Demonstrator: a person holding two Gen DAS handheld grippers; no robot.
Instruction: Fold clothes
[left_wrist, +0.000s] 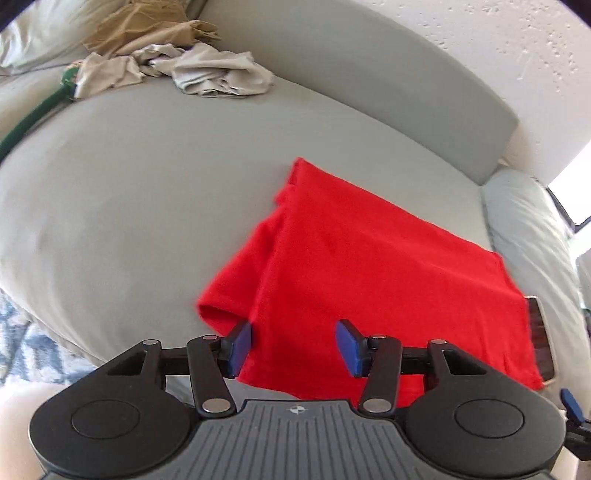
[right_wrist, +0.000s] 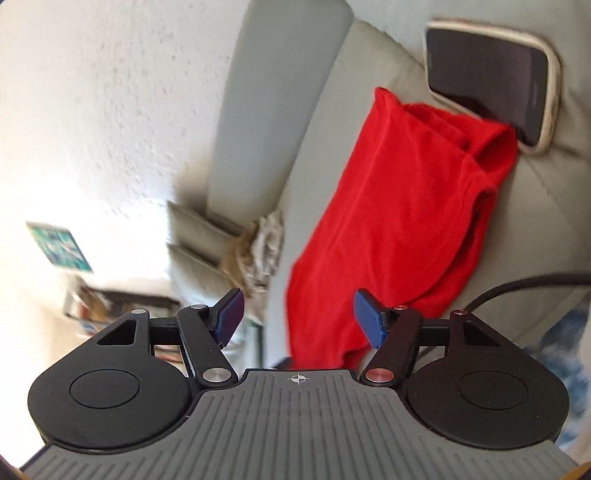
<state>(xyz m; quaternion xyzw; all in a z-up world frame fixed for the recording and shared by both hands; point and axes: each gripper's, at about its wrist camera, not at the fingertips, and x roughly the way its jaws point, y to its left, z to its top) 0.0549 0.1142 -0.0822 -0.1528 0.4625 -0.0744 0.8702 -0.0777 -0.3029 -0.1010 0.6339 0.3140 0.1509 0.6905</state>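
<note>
A red garment lies partly folded on the grey sofa seat, its near edge hanging toward the front. My left gripper is open just above the garment's near edge, holding nothing. In the right wrist view the same red garment lies along the seat, seen from its end. My right gripper is open and empty, close to the garment's near end. A blue pad of the right gripper shows at the left wrist view's right edge.
A pile of beige and tan clothes lies at the far left of the sofa, also seen in the right wrist view. A green strap hangs off the left. A phone lies by the garment. A black cable runs nearby.
</note>
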